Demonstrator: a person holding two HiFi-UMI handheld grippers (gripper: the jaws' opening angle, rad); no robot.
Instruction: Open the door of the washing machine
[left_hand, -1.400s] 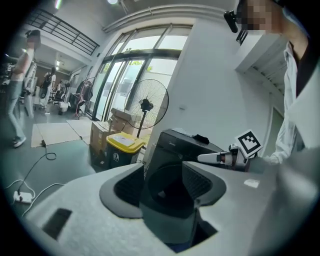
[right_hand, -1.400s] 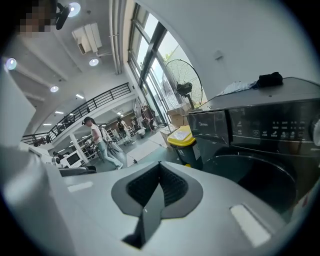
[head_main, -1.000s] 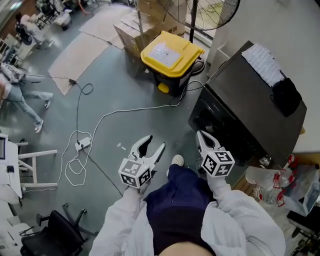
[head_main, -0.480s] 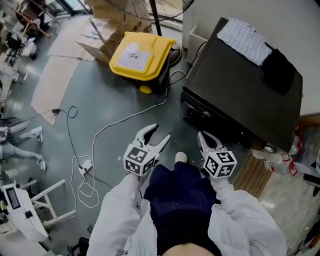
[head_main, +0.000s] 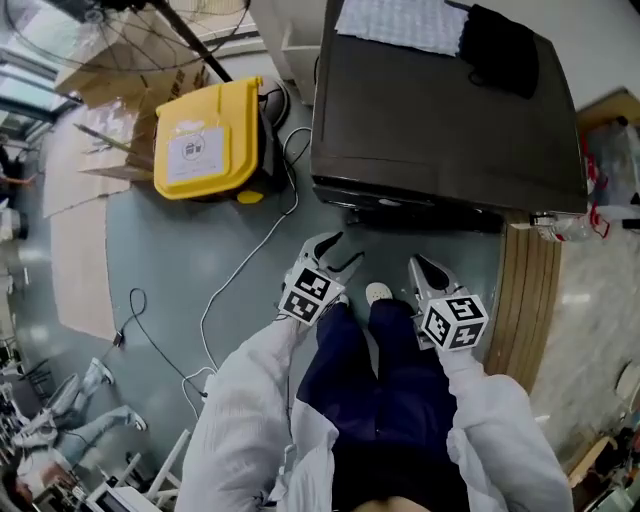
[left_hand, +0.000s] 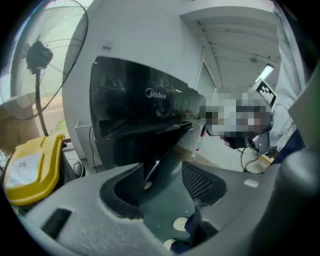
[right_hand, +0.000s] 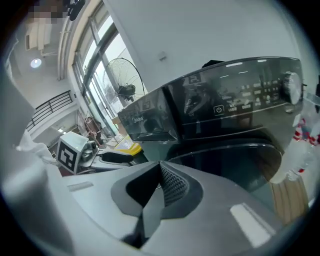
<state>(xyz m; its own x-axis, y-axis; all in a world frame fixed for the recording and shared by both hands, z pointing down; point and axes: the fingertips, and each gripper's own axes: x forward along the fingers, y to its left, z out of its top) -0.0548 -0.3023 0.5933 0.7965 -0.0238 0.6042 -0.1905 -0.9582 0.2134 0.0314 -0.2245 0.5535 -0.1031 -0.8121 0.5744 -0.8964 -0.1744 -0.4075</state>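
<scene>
A yellow lidded plastic bin (head_main: 200, 140) stands on the grey floor to my left, and a slatted wooden board (head_main: 525, 290) lies to my right. The dark glossy washing machine (head_main: 440, 120) stands just ahead with its round glass door (right_hand: 225, 167) closed. My left gripper (head_main: 345, 250) is spread and empty. My right gripper (head_main: 420, 265) is pressed together, near the door but not touching it.

Clothing: white long sleeves (head_main: 245, 400); navy trousers (head_main: 385, 400); white shoe (head_main: 379, 293). Tools: left gripper (head_main: 340, 252) and right gripper (head_main: 418, 262), pale grey, each with a black-and-white marker cube (head_main: 310, 292).
</scene>
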